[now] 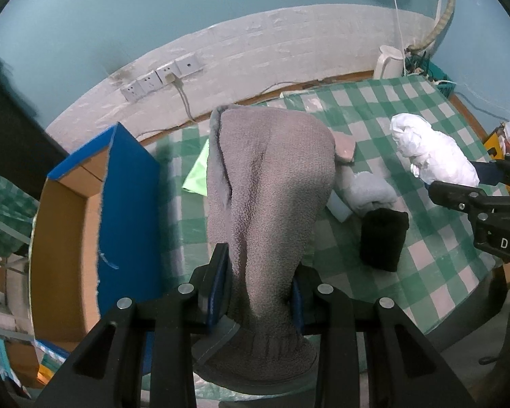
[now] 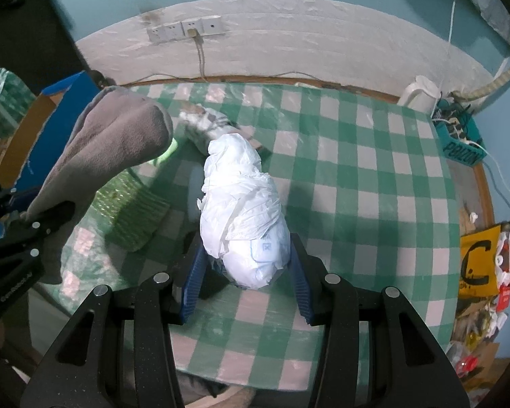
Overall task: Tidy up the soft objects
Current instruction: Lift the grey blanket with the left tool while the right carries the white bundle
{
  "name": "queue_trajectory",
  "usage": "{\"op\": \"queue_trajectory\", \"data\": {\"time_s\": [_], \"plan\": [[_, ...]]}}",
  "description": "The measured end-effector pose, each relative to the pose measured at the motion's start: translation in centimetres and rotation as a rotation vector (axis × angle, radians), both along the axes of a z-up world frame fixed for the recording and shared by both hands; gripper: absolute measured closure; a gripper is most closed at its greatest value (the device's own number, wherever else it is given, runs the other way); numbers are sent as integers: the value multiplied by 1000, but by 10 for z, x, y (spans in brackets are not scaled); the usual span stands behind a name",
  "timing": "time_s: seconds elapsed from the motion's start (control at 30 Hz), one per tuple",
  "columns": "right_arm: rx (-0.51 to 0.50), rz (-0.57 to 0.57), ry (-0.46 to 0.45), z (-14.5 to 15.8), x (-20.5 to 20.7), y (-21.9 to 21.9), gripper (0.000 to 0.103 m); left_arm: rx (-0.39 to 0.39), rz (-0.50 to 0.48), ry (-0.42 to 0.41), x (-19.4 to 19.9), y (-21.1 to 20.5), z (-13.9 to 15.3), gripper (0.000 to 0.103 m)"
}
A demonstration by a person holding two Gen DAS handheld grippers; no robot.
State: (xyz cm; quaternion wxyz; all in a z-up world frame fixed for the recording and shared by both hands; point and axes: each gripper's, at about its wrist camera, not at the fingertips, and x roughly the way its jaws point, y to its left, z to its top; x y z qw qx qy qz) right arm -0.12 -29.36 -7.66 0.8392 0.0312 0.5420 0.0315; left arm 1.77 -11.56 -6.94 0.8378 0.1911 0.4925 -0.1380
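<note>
My left gripper point(image 1: 260, 272) is shut on a grey fuzzy cloth point(image 1: 272, 176), which hangs lifted above the green checked table point(image 1: 425, 258); the same grey cloth point(image 2: 119, 136) shows at the left of the right wrist view. My right gripper point(image 2: 246, 258) is shut on a white crumpled bundle point(image 2: 241, 204), held clear of the table and seen from the left wrist as a white bundle point(image 1: 431, 149). Still on the table lie a rolled pale blue towel point(image 1: 370, 190), a black rolled cloth point(image 1: 384, 238), a pink piece point(image 1: 345, 146) and a green knitted cloth point(image 2: 132, 210).
An open cardboard box with blue outer sides point(image 1: 91, 224) stands at the table's left edge. A white kettle point(image 2: 420, 93) and a teal basket of cables point(image 2: 459, 139) sit at the far right corner. Wall sockets point(image 2: 185, 29) are behind; clutter lies right of the table.
</note>
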Motion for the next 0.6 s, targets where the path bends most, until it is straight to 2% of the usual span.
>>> {"op": "queue_trajectory", "data": {"time_s": [0.6], "plan": [[18, 110, -62, 40, 18, 62, 56, -34, 83, -81, -2, 48, 40, 70]]}}
